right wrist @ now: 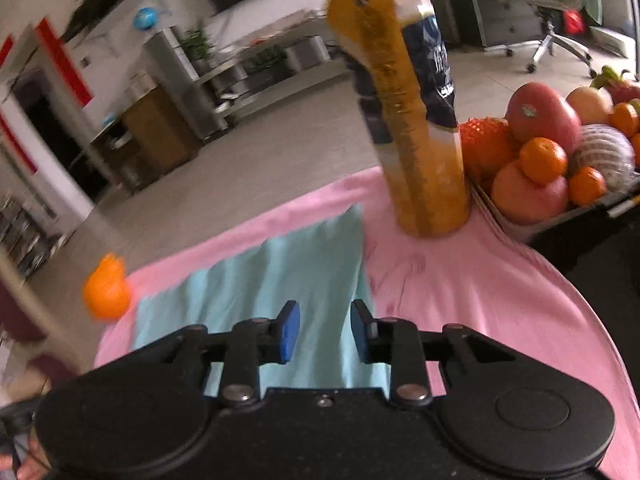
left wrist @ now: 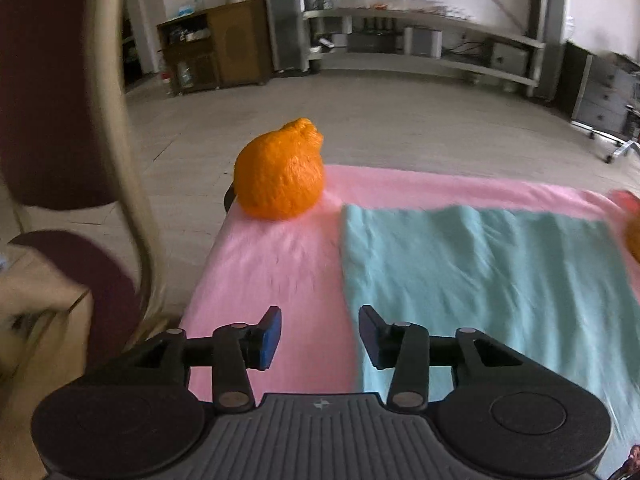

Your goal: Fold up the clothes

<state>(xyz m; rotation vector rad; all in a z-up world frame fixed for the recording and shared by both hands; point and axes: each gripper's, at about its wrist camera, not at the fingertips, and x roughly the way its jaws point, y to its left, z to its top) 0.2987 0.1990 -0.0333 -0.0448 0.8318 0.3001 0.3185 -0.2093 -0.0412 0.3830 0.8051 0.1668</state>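
Teal cloth: folded-looking rectangle lying flat on the pink cover, left edge straight, a few soft wrinkles on top.
Step in hand: looks like between folds, both grippers up off the fabric and holding nothing.
Left gripper: jaws roughly half apart, nothing between the pads, hanging right over the cloth's left edge.
Right gripper: jaws parted a bit narrower, also empty, above the cloth near its right edge.
Next move: probably dropping both back to an edge or corners and pinching just the teal layer, not the pink one under it.
Clutter, left: bumpy orange citrus sitting on the cover's far left corner, near the cloth but apart.
Clutter, right: tall juice bottle standing just past the far right corner, tippy if a sweep clips it.
Further right: fruit tray piled high, beside the bottle.
Blur: lots of it, fine detail hard to call.
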